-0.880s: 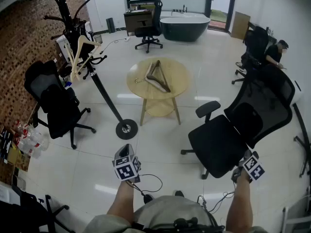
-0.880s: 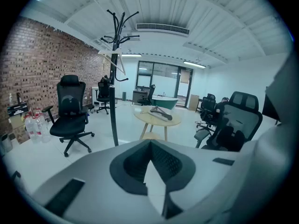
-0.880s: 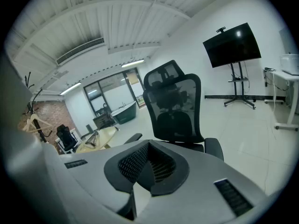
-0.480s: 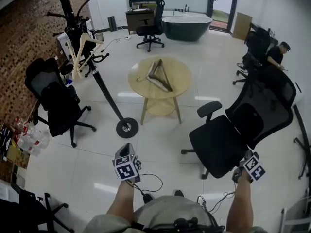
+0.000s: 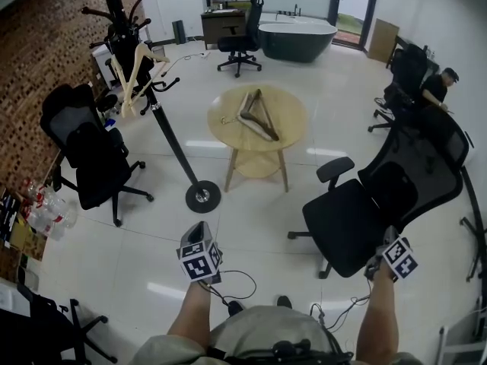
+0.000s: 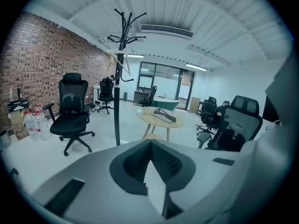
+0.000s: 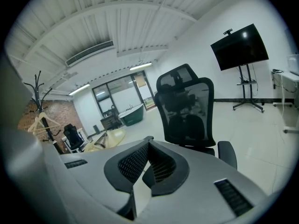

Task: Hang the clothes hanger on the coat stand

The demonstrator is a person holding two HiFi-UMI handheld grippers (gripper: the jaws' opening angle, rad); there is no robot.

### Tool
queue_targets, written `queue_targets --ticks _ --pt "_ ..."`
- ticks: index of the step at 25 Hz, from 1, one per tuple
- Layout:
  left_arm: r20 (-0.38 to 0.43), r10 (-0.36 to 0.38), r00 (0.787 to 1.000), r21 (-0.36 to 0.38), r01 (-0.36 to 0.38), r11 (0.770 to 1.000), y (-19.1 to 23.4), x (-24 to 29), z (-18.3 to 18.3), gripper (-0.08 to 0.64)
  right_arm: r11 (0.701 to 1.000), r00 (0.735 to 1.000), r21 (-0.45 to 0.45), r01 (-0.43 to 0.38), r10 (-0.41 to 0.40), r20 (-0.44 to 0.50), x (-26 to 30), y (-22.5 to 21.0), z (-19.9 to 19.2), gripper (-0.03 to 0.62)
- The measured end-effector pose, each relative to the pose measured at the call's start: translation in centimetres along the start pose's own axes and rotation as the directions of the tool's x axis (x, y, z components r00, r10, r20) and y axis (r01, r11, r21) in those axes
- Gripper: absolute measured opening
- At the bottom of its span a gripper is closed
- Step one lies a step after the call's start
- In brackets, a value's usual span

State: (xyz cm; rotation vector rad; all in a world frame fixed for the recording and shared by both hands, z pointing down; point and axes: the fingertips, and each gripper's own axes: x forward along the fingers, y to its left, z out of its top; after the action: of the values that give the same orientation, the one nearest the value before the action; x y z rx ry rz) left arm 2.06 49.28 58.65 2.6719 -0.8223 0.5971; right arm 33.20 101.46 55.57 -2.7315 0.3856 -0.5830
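A dark wooden clothes hanger lies flat on a round, pale wooden table at upper centre of the head view, well apart from both grippers and touched by neither. To the left of the table the black coat stand rises from a round base on the white tiled floor, its hooks in the upper left corner of the frame, where a light wooden hanger already hangs. A black office chair stands at left beside the brick wall, with clear bottles on the floor by its foot. A second black office chair fills the right of the frame, and a dark bathtub sits at the top by the windows. A person sits at the upper right edge. At the bottom of the frame, the left hand-held gripper has its jaws pressed together on nothing, facing the stand and table. The right hand-held gripper is likewise closed and empty, facing the chair.
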Motion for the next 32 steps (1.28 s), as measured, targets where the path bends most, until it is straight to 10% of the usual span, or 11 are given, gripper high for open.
queue_targets --ticks 17,32 --pt "0.087 -0.065 0.994 -0.013 0.066 0.998 14.8 -1.8 4.5 0.018 0.926 0.949 -0.236 -0.294 0.313 0.047 -2.9 27.3 -3.0 0.029" --pt "0.176 -0.047 0.983 0.086 0.032 0.996 -8.7 8.7 13.3 0.052 0.639 0.752 -0.446 -0.626 0.647 -0.127 16.3 32.6 5.4 0.064"
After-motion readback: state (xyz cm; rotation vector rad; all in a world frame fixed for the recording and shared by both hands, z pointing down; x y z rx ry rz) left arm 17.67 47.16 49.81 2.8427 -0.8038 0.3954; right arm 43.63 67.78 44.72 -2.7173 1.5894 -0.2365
